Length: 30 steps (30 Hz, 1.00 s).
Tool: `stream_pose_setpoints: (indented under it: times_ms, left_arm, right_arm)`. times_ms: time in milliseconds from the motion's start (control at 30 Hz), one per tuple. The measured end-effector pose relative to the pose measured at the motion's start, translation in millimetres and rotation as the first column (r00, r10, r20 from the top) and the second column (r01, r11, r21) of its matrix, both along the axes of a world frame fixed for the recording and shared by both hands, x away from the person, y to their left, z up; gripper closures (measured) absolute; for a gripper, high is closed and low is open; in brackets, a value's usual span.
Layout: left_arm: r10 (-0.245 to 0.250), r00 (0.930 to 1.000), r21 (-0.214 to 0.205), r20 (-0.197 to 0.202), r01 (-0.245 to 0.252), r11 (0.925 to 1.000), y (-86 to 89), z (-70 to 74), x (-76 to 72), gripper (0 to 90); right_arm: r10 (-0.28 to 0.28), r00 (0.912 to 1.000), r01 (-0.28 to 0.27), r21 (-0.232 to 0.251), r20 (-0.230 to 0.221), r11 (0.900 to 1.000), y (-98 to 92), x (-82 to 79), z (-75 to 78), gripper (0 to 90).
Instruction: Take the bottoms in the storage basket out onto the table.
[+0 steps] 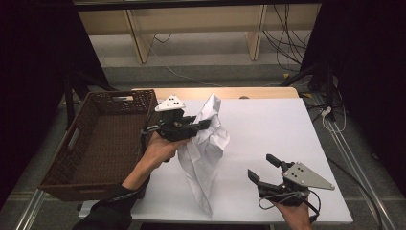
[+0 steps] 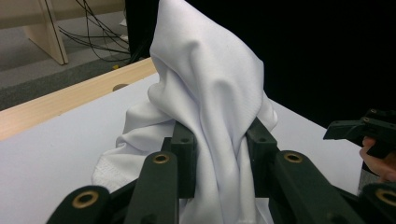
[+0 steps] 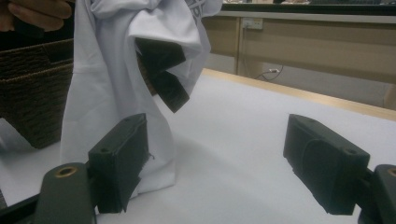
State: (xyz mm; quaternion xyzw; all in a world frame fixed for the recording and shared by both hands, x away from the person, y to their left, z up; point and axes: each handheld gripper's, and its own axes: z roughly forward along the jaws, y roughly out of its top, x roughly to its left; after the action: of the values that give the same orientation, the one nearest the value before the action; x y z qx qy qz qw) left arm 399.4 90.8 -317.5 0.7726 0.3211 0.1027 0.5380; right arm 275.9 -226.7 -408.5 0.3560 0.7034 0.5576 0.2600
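A white cloth [image 1: 207, 148] hangs bunched over the white table top [image 1: 268, 120], its lower end trailing to the near edge. My left gripper [image 1: 203, 123], held in a hand to the cloth's left, is shut on its upper part. In the left gripper view the jaws [image 2: 219, 154] pinch a thick fold of the cloth [image 2: 205, 79] between them. My right gripper [image 1: 261, 166] hovers low at the near right of the table, open, with nothing between its pads. In the right gripper view its jaws [image 3: 219, 158] stand wide apart, with the cloth [image 3: 102, 88] hanging ahead to the left.
A dark brown wicker basket [image 1: 72, 143] sits at the table's left edge, beside the left hand, and shows again as the basket [image 3: 32, 93] in the right gripper view. A wooden strip [image 1: 220, 92] borders the far edge. Cables lie on the floor beyond.
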Motion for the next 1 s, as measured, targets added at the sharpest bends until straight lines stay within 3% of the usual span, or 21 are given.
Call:
stream_pose_setpoints:
  times_ms: [600, 1000]
  left_arm:
    - [0.036, 0.9963, 0.071, -0.078, -0.03, 0.997, -16.8, -39.6, 19.0, 69.1]
    - [0.024, 0.9927, 0.13, -0.118, -0.009, 0.9915, -30.4, -60.4, 21.7, 65.6]
  right_arm:
    - [0.002, 1.0, -0.002, -0.005, -0.003, 1.0, -0.4, -0.1, -0.3, 23.2]
    - [0.003, 1.0, -0.003, -0.006, -0.001, 1.0, -0.1, -0.8, -0.3, 23.3]
